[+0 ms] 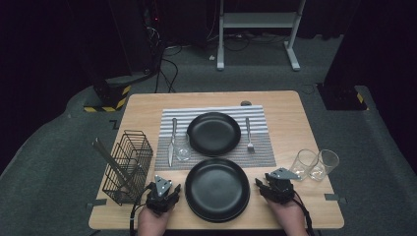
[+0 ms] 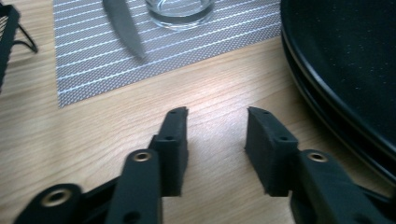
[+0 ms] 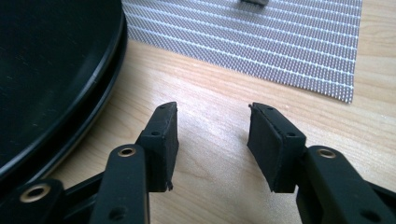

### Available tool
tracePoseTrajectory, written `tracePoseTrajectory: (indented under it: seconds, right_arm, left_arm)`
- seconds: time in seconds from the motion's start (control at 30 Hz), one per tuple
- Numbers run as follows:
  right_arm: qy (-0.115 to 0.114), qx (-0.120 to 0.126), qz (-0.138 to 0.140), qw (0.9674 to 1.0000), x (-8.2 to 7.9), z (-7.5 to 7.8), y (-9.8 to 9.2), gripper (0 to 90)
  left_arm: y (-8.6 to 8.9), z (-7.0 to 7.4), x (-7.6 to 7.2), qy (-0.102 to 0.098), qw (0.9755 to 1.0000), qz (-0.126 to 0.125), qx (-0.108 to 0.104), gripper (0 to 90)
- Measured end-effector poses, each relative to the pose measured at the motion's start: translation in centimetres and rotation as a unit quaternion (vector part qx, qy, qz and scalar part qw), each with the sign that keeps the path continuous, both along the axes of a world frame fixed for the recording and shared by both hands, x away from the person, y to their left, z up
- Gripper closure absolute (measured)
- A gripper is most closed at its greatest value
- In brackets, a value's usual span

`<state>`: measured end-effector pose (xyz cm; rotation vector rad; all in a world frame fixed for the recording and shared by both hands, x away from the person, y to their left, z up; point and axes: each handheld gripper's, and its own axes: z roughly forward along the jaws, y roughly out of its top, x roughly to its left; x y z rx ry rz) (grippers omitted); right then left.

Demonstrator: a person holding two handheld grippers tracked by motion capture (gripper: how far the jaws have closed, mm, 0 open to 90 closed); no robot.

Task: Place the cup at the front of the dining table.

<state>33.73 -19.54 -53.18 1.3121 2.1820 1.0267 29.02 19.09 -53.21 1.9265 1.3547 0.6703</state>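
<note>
Both tools, left [image 1: 173,189] and right [image 1: 259,186], gape empty beside the stacked plates [image 1: 217,189], rims cut off.

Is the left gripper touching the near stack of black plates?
Apart. The left gripper view shows bare wood between the left gripper and the rim of the black plates, with nothing between its jaws.
</note>
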Motion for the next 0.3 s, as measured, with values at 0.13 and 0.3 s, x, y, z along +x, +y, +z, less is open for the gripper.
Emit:
tracePoseTrajectory:
  seconds: [0.13,0.3]
  right_arm:
    - [-0.006,-0.018,-0.003,0.9998,-0.21,-0.03,0.35,50.5]
    - [-0.008,-0.024,-0.001,0.9997,-0.26,-0.05,0.48,50.4]
  left_arm:
    - [0.01,-0.05,0.18,0.005,0.9999,0.005,-0.010,44.3]
    - [-0.02,-0.05,0.28,0.006,0.9999,0.007,-0.010,43.3]
